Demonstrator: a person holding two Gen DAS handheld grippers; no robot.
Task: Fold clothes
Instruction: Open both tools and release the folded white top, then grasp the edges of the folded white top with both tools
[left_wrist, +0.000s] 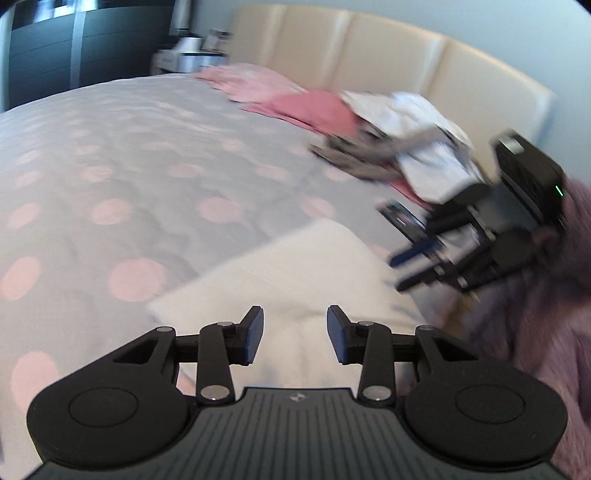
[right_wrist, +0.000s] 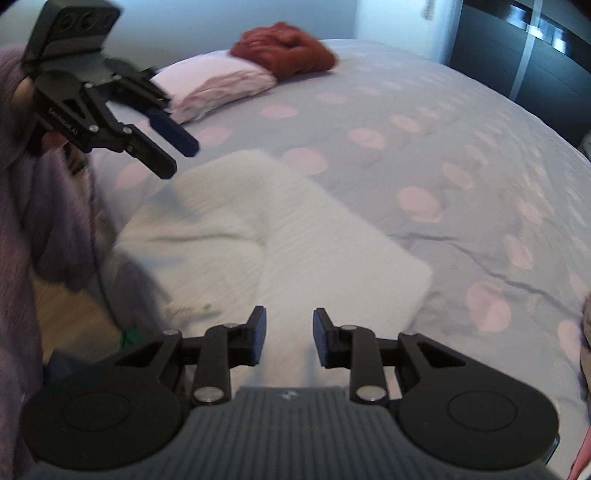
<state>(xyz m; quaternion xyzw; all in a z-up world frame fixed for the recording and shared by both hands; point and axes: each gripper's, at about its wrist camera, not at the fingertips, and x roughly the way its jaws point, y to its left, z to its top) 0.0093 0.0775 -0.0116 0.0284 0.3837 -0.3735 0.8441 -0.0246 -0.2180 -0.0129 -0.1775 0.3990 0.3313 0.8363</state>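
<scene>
A white folded garment (left_wrist: 291, 269) lies flat on the dotted bedspread, close to the bed's near edge. In the left wrist view my left gripper (left_wrist: 295, 325) hovers over the garment's near end, open, with only cloth showing beyond the gap. My right gripper (left_wrist: 400, 273) hangs blurred to the right, above the garment's far corner. From the right wrist the same garment (right_wrist: 266, 236) has a soft fold line down its middle. My right gripper (right_wrist: 289, 328) is open above it and holds nothing. The left gripper (right_wrist: 181, 160) sits at upper left with its fingers apart.
A loose pile of white, grey and pink clothes (left_wrist: 391, 140) lies by the cream headboard (left_wrist: 406, 59). A pink pillow (right_wrist: 221, 88) and a red crumpled garment (right_wrist: 288, 44) sit at the far side. A purple sleeve (right_wrist: 22, 192) fills the left edge. Dark wardrobes (right_wrist: 535, 48) stand behind.
</scene>
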